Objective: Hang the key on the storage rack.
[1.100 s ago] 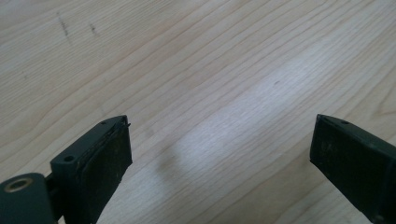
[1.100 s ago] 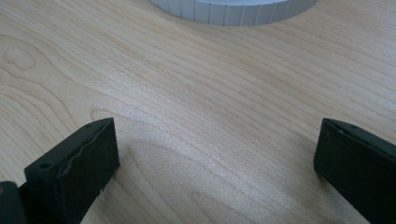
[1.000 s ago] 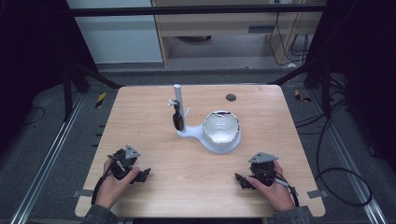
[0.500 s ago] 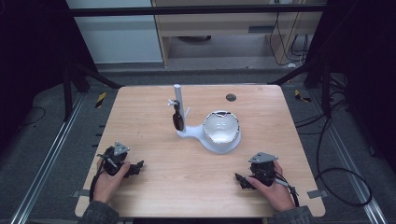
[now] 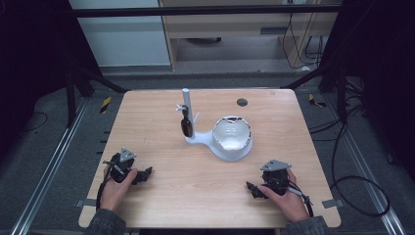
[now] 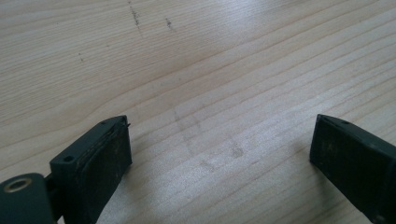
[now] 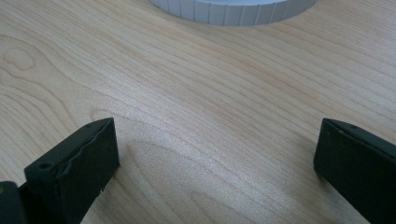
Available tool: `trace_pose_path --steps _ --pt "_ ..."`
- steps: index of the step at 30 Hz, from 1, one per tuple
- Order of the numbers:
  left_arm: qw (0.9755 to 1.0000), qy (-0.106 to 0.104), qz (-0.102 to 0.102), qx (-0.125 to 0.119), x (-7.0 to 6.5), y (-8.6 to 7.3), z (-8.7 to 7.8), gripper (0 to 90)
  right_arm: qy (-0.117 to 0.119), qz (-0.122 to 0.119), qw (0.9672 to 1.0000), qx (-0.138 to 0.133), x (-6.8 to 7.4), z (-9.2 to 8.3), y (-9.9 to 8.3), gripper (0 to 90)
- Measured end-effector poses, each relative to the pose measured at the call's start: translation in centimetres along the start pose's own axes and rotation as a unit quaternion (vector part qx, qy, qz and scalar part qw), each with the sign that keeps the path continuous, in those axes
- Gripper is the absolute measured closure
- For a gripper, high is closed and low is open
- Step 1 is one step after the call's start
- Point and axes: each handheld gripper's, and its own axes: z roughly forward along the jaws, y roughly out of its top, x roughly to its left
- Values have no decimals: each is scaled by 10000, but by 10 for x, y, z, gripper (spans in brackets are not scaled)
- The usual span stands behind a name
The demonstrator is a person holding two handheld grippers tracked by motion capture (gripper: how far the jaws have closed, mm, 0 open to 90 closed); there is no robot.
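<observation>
Left gripper (image 5: 145, 175) low at the lower left, jaws wide apart, holding nothing. Right gripper (image 5: 252, 188) at the lower right, same. White stand (image 5: 222, 139) in the middle.

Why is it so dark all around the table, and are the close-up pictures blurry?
In the high view, light falls on the wooden table while the floor and room at the sides sit in deep shadow. In the left gripper view the wood grain looks soft and a bit smeared. In the right gripper view the grain is clearer, with a faint shadow beside one of the tongs' black jaws.
</observation>
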Motion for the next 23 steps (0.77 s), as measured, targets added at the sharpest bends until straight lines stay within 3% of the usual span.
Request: trace_pose_path --steps 5,15,23 --pt "9999 -88 -76 -25 2 1 3 39 1 -1 10000 0 0 0 0 4" --pt "9993 -338 137 27 7 9 13 0 0 -6 10000 0 0 0 0 4" --pt "9996 -288 67 32 7 9 13 0 -9 -1 10000 -4 0 0 0 4"
